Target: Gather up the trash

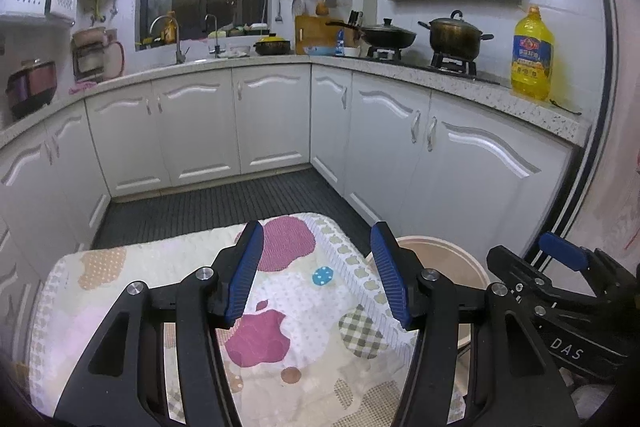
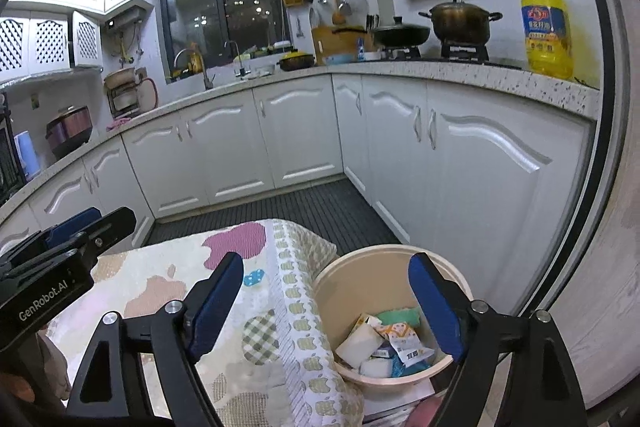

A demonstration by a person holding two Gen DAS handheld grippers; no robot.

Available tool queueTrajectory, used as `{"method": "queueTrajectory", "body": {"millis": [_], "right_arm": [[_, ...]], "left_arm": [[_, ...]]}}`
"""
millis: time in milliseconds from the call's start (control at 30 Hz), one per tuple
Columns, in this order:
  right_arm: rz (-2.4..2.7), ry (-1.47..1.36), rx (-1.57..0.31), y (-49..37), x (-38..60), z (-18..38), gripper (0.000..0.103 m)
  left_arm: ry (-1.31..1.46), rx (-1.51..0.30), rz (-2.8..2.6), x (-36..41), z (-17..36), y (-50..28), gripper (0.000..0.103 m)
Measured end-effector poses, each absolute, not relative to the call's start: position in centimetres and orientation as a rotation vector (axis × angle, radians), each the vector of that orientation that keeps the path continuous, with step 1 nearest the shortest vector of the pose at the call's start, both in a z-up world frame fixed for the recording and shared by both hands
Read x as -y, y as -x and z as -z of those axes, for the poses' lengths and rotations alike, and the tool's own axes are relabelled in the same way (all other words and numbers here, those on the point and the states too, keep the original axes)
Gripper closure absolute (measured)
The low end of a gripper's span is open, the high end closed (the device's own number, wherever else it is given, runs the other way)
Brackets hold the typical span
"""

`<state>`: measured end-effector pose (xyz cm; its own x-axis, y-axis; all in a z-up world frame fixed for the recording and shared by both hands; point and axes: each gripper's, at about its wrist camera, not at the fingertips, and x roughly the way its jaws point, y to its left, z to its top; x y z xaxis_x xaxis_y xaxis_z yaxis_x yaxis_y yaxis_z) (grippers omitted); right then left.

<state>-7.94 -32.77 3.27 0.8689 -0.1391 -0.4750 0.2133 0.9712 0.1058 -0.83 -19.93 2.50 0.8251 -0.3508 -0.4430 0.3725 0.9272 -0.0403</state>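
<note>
Bin: a round beige bin [image 2: 390, 259] stood on the floor just beside the table.
Trash: wrappers and white packets [image 2: 384, 345] lay in a pile at the bottom of the bin.
Table: the patterned cloth [image 1: 280, 331] looked bare, with no trash on the part I could see.
Left gripper [image 1: 318, 277]: its blue fingers were spread apart over the cloth and held nothing.
Right gripper [image 2: 326, 301]: its fingers were wide apart too, above the bin's edge, and held nothing.
Done so far: I think most of the job was finished, since the trash sat in the bin.
Left to do: maybe nothing, but I could not see the whole table.
</note>
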Motion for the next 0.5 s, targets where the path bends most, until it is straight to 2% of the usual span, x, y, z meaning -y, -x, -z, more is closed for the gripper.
{"method": "queueTrajectory", "body": {"millis": [33,100,133,500], "right_arm": [[0.187,-0.154,-0.481,8.0,32.8,-3.3,0.018],[0.192,-0.150,-0.480,8.2,32.9,-3.3,0.018],[0.192,-0.152,-0.481,8.2,33.0,-3.3,0.018],[0.196,-0.156,-0.472,8.7,33.4,-3.5,0.018]], "left_arm": [[-0.049,-0.450,0.381,19.9,-2.6,1.1,0.046],[-0.046,-0.433,0.378,19.8,-2.8,1.4,0.026],[-0.038,-0.417,0.379,19.7,-3.0,1.7,0.024],[-0.058,-0.375,0.367,19.6,-3.8,2.5,0.023]]}}
